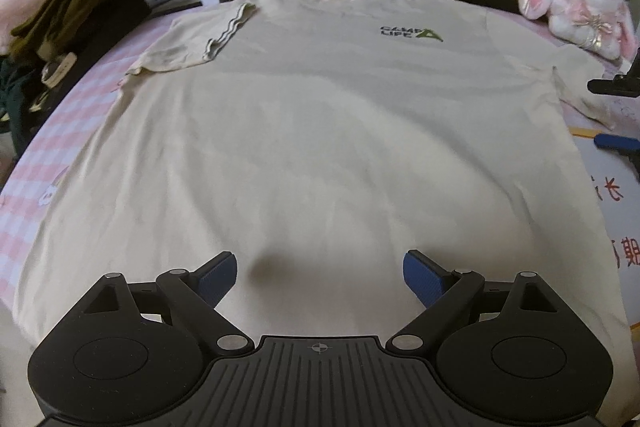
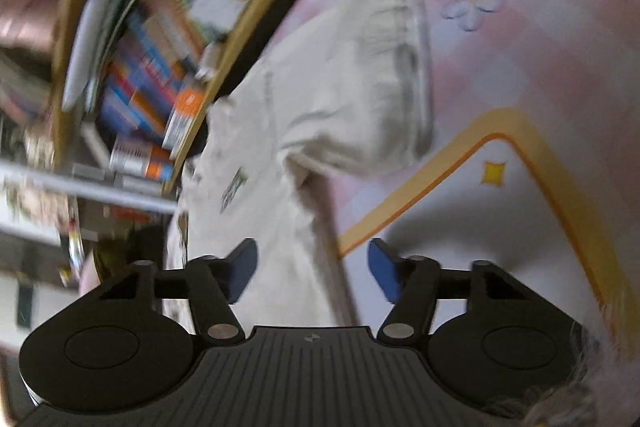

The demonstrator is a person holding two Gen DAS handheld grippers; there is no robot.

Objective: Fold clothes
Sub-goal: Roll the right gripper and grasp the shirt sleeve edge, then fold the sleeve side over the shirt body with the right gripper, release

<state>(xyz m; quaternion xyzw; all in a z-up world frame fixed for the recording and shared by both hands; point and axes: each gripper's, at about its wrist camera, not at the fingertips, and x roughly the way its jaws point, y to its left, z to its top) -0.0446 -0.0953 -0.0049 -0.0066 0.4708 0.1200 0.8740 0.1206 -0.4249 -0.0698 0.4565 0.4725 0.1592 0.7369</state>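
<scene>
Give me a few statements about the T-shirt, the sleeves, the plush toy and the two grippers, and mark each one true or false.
1. The T-shirt lies spread front-up on the bed, its printed logo showing. True.
2. The sleeve on the left of the left wrist view is already folded in over the chest. True.
3. The left gripper is clamped on the shirt's hem. False: its jaws stand apart above the cloth, nothing between them.
4. A plush toy sits on top of the shirt's chest. False: it sits off the shirt, by the far right corner near the shelf.
5. The right gripper holds the other sleeve. False: its jaws are open and empty; that sleeve lies ahead, unfolded.
</scene>
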